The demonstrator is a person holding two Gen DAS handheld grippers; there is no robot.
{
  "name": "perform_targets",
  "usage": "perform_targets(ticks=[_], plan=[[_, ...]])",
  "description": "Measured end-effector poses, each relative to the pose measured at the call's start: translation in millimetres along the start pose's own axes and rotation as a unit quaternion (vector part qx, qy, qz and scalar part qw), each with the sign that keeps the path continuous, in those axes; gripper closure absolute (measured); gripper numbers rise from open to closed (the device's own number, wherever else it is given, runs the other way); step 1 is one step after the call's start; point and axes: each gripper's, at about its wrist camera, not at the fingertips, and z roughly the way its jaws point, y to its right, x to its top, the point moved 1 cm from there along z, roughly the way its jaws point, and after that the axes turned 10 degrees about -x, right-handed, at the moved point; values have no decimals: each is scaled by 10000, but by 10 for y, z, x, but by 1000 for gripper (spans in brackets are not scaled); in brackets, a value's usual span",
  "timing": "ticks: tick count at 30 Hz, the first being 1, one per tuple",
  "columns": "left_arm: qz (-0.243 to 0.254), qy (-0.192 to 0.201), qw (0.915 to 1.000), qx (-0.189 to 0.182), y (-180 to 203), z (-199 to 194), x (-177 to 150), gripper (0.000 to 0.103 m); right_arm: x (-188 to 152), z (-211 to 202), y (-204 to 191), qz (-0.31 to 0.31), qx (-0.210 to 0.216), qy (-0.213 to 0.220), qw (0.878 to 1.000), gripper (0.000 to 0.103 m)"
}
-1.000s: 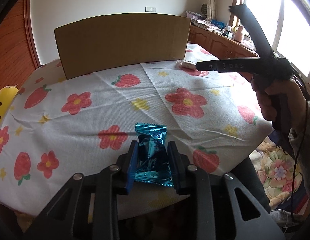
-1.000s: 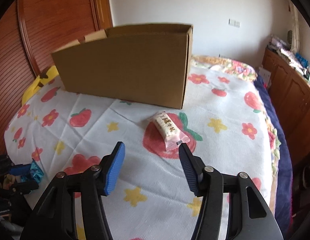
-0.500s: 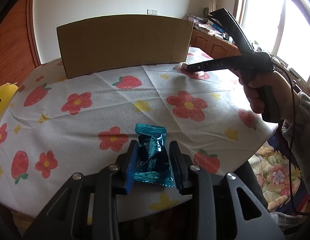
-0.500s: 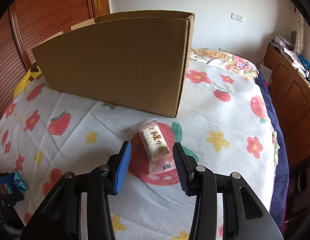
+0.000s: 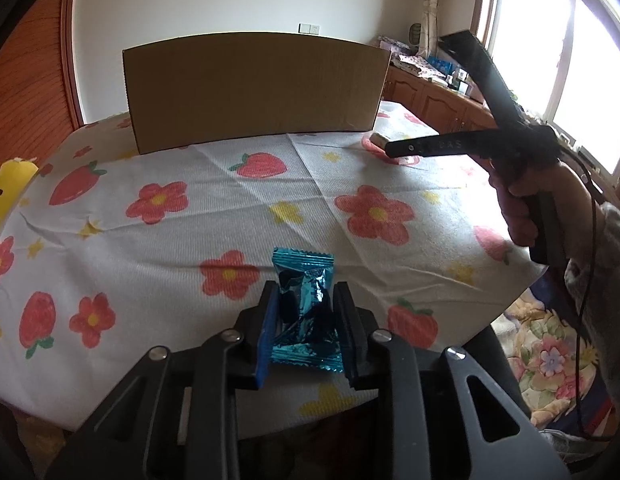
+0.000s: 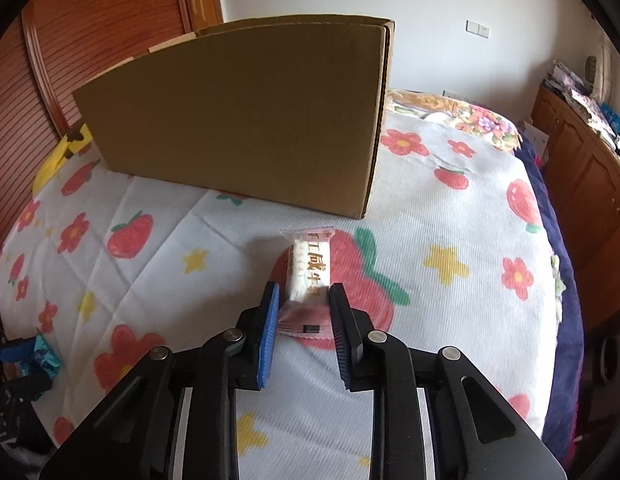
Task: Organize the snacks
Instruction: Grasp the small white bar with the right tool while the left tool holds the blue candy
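On my left gripper (image 5: 305,332) I see both pads pressed against a blue foil snack packet (image 5: 303,312), its jaws having just closed a little further on it. The packet is shiny teal, crinkled and dented in the middle where the pads squeeze it, with crimped zigzag seals at both ends; it sits near the front edge of the table, on the tablecloth (image 5: 189,240), a white cloth printed with red flowers, strawberries and yellow stars. My right gripper (image 6: 303,320) has just been closing too, and its 2 blue pads now clamp the near end of a white snack bar (image 6: 307,272). That bar is a pale block in a clear wrapper with brown printed characters along its top and a pinkish transparent seal at the gripped end; it lies lengthwise away from me on a large red strawberry print, just in front of the right corner of the cardboard box (image 6: 245,120). The box is plain brown, stands upright at the far side of the table, and its near wall hides the inside from both cameras. From the left wrist view I can see a hand (image 5: 530,200) wrapped around the right gripper's handle, with the white bar a small pale shape at its tip.
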Motion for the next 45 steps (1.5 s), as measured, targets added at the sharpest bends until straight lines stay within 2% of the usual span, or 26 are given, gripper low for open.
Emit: perform_targets(ticks=[8, 24, 37, 45], plan=[[-79, 142, 9999, -43, -14, -84, 8, 81, -151, -270, -73, 158, 162, 247, 9994, 80], [59, 604, 9980, 189, -28, -309, 205, 82, -409, -699, -102, 550, 338, 686, 9956, 80], [199, 865, 9954, 358, -87, -458, 484, 82, -461, -997, -148, 619, 380, 1040, 9919, 80], [347, 1005, 9938, 330, -134, -464, 792, 82, -327, -1150, -226, 557, 418, 1269, 9895, 80]])
